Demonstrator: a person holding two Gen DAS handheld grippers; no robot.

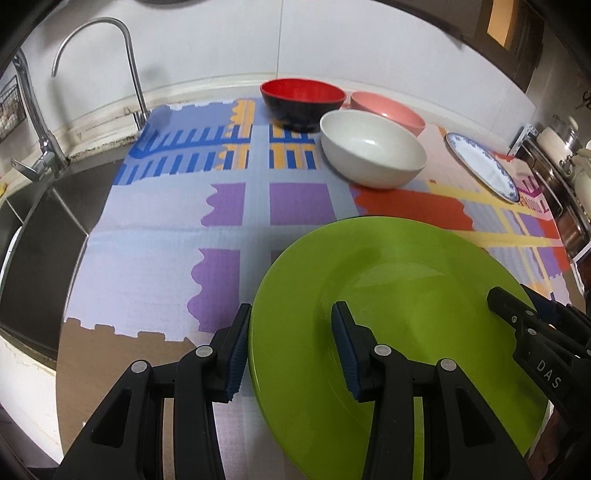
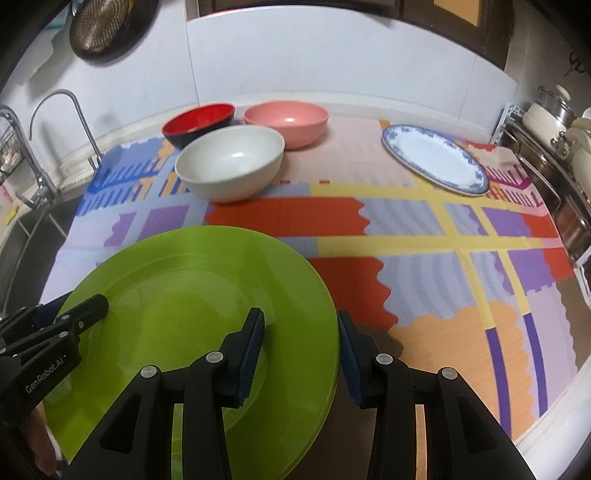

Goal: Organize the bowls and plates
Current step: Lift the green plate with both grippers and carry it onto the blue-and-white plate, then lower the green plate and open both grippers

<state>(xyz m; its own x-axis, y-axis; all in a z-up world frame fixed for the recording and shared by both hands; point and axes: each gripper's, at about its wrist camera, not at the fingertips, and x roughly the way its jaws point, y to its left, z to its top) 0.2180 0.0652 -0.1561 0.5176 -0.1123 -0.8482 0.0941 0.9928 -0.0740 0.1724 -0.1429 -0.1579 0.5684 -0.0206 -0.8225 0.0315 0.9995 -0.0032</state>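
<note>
A large lime-green plate hangs just above the patterned mat, carried by both grippers. My left gripper is shut on its left rim, one finger outside the edge and one on the plate's face. On the opposite rim of the green plate my right gripper is shut the same way. Each gripper also shows at the edge of the other's view. At the back stand a white bowl, a red-and-black bowl and a pink bowl. A blue-rimmed white plate lies at the back right.
A colourful mat covers the counter. A steel sink with two taps lies to the left. A rack with pots stands at the right edge. A pan hangs on the tiled wall.
</note>
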